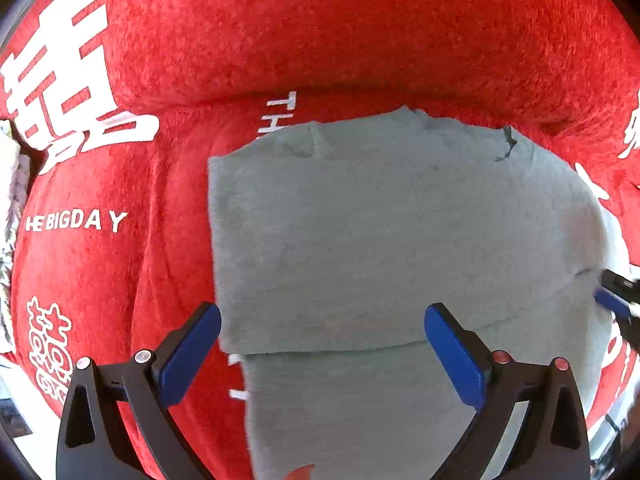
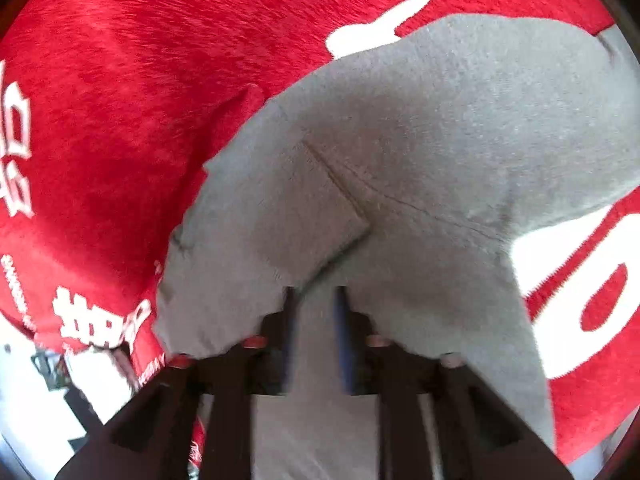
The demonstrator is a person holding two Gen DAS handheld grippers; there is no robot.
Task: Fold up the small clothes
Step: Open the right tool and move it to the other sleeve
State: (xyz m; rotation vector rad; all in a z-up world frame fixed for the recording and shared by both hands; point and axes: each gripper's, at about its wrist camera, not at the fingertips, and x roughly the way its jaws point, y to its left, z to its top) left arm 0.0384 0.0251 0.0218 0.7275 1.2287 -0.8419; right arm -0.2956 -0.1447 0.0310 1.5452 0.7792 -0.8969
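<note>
A red plush blanket [image 1: 360, 32] (white lettering) bears grey clothing [image 1: 400, 220]; left gripper [image 1: 322, 354] gapes empty, right gripper [image 2: 314, 344] half-open, empty.

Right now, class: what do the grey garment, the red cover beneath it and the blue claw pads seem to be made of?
Grey garment: soft matte knit, probably cotton jersey or fleece; fine fuzzy surface, stitched seams.
Red cover: plush, velvety pile, likely synthetic; brushed nap with a slight sheen, white printed lettering.
Blue pads on the left claw: smooth, matte, possibly rubber or plastic; black frame looks like rigid plastic.
</note>
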